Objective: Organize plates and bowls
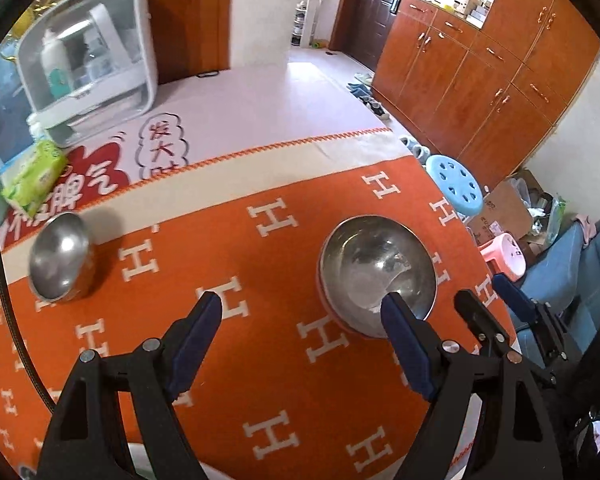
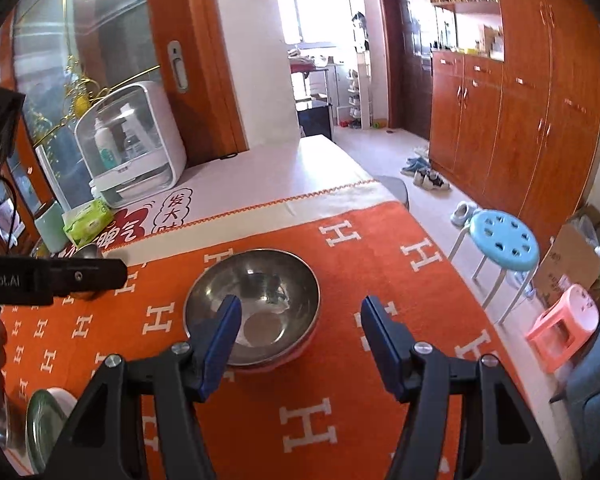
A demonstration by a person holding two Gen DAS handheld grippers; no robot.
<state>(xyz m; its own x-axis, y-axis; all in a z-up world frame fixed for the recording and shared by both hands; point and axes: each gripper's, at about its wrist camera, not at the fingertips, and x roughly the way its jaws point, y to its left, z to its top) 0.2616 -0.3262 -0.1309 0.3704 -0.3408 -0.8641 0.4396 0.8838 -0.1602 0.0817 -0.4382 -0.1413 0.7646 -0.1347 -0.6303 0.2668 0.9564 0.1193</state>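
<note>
Large steel bowl (image 1: 378,276): sits upright on the orange cloth (image 1: 260,280) toward the right edge of the tabletop; a pinkish rim shows under it, so it seems nested on another dish, though I cannot tell what kind.

Small steel bowl (image 1: 60,256): rests alone near the far left part of the orange cloth, tilted with its mouth turned toward the camera, well apart from the large bowl.

Plates (image 2: 40,428): a greenish glass plate with something white behind it shows at the near left edge in the right wrist view, apart from both bowls.

Left tongs (image 1: 302,312): spread wide and holding nothing; one tip overlaps the near rim of the large bowl in the picture, and contact cannot be told.

Right tongs (image 2: 300,312): also spread wide and empty, hovering over the near side of the large bowl.

Done so far: one stack appears begun, with the large bowl on top.

Left to do: by my reading, the small bowl still needs gathering into the large one, and the plates at the near left edge still want grouping.

Other things: a green tissue pack (image 1: 34,176) and a white cabinet (image 1: 88,60) stand toward the far left corner.
</note>
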